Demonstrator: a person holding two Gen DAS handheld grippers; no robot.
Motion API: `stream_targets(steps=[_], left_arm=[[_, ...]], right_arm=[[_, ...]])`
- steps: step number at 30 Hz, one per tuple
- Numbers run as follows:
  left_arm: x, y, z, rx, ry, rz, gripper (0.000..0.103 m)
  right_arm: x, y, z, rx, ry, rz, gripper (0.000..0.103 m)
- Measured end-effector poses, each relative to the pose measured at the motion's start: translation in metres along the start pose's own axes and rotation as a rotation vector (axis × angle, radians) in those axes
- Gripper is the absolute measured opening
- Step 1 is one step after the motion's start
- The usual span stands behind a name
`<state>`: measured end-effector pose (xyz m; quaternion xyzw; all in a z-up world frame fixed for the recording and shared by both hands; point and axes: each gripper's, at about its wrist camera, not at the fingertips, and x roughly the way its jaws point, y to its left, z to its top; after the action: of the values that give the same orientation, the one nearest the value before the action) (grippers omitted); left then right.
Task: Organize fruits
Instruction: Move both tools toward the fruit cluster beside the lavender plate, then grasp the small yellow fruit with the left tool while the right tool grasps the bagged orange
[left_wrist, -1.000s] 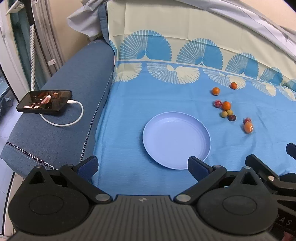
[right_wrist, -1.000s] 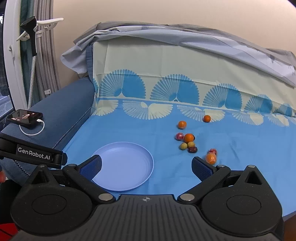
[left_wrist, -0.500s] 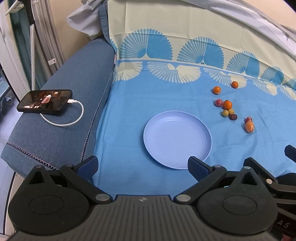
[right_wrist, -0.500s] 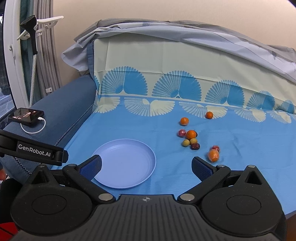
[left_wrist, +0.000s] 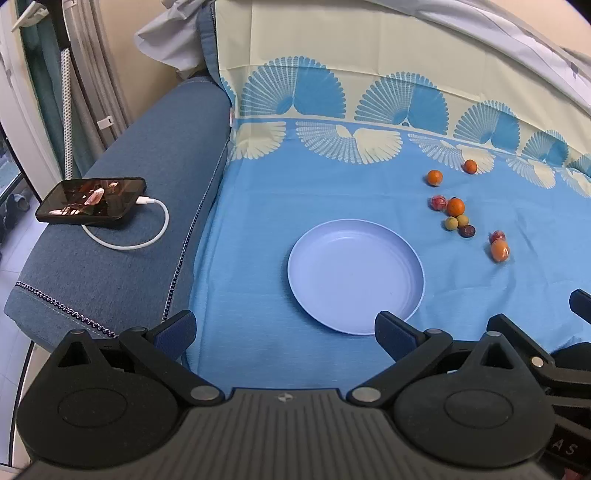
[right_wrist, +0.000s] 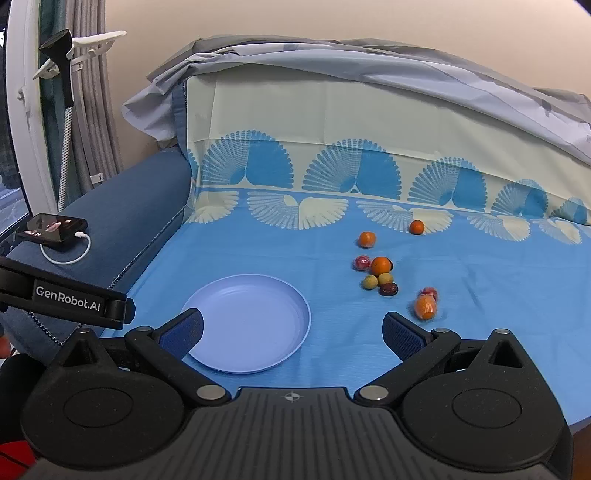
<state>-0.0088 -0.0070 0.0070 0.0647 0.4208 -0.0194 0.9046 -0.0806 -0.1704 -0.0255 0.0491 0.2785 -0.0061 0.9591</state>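
Left wrist view: the left gripper (left_wrist: 284, 334) is hanging with jaws spread wide, gripping nothing, near the plate (left_wrist: 306, 280). The fruits (left_wrist: 455, 206) are lying scattered on the cloth (left_wrist: 258, 206), right of and beyond the plate. A phone (left_wrist: 90, 201) is charging on the armrest at left.

Right wrist view: the right gripper (right_wrist: 291, 332) is likewise gaping wide, gripping nothing, over the plate's (right_wrist: 295, 332) near edge. The fruits (right_wrist: 381, 266) are sitting far right of the plate, none on it.

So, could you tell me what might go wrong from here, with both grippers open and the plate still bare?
1. The small round fruits lie touching in a cluster; grasping one may nudge its neighbours and set them rolling on the cloth.
2. The plate has a low rim; a dropped fruit could roll out.
3. The phone rests on the sofa arm; the left gripper could snag its cable.
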Motion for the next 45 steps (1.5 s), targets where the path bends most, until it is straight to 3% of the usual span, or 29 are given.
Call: stream_targets(steps=[37, 42, 45], left_arm=[[0.03, -0.02, 0.0, 0.064, 0.089, 0.048, 0.103], [0.048, -0.031, 0.007, 0.094, 0.129, 0.064, 0.103], [0.061, -0.04, 0.019, 0.099, 0.161, 0.025, 0.103]], right_arm=[[0.023, -0.018, -0.009, 0.082, 0.038, -0.004, 0.103], [0.04, -0.045, -0.015, 0.143, 0.022, -0.11, 0.103], [0.058, -0.076, -0.02, 0.181, 0.014, -0.221, 0.103]])
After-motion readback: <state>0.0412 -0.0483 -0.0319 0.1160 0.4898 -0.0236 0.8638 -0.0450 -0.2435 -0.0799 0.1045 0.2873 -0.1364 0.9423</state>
